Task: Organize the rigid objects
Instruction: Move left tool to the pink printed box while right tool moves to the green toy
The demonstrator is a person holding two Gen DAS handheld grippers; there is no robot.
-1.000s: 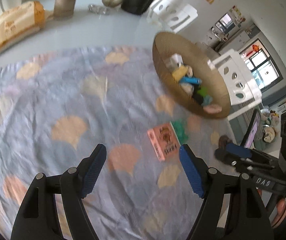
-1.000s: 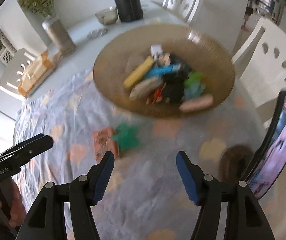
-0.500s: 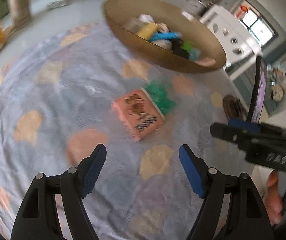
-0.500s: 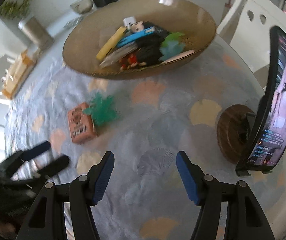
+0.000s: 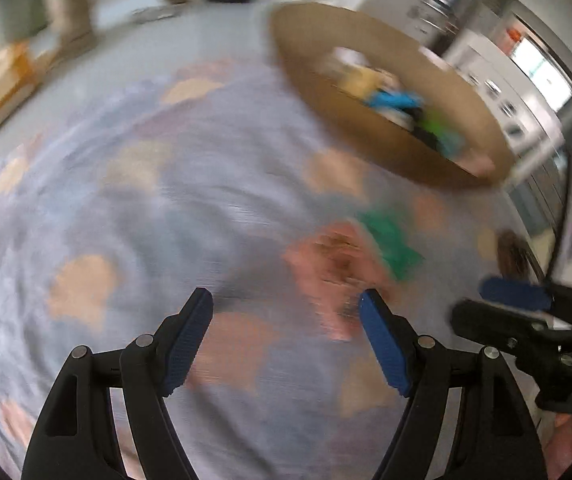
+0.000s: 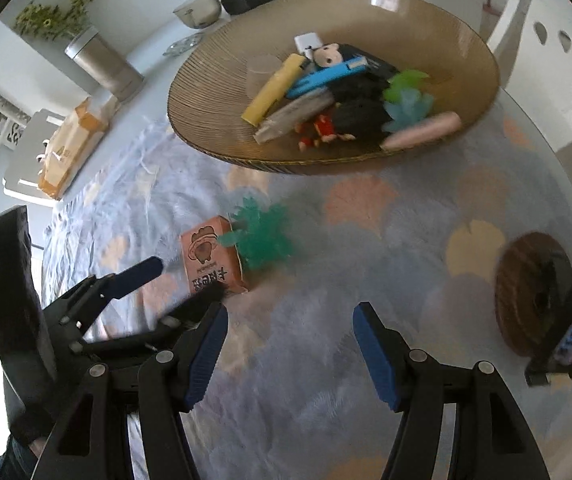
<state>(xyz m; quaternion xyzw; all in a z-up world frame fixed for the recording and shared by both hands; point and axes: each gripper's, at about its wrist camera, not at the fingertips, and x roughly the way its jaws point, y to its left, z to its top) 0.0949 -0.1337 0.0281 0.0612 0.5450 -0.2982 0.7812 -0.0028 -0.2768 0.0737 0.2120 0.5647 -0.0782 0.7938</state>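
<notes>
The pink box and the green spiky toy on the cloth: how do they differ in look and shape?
The pink box is flat-sided and opaque with dark print, while the green spiky toy is irregular and looks translucent. The box has straight edges and corners; the toy has many soft-looking points. The box lies nearer the left gripper than the toy. Both rest on the patterned cloth, touching, outside the brown bowl.

Left black two-finger gripper with blue ribbed pads [image 5: 286,320]: jaws wide apart, nothing between them, angled down; view is motion-blurred. From the right wrist it shows at lower left [image 6: 173,280], also spread. Right black two-finger gripper with blue ribbed pads [image 6: 288,338]: jaws wide apart, holding nothing, tilted downward. Bit of bare hand [image 5: 566,432] visible behind it in the left view.
</notes>
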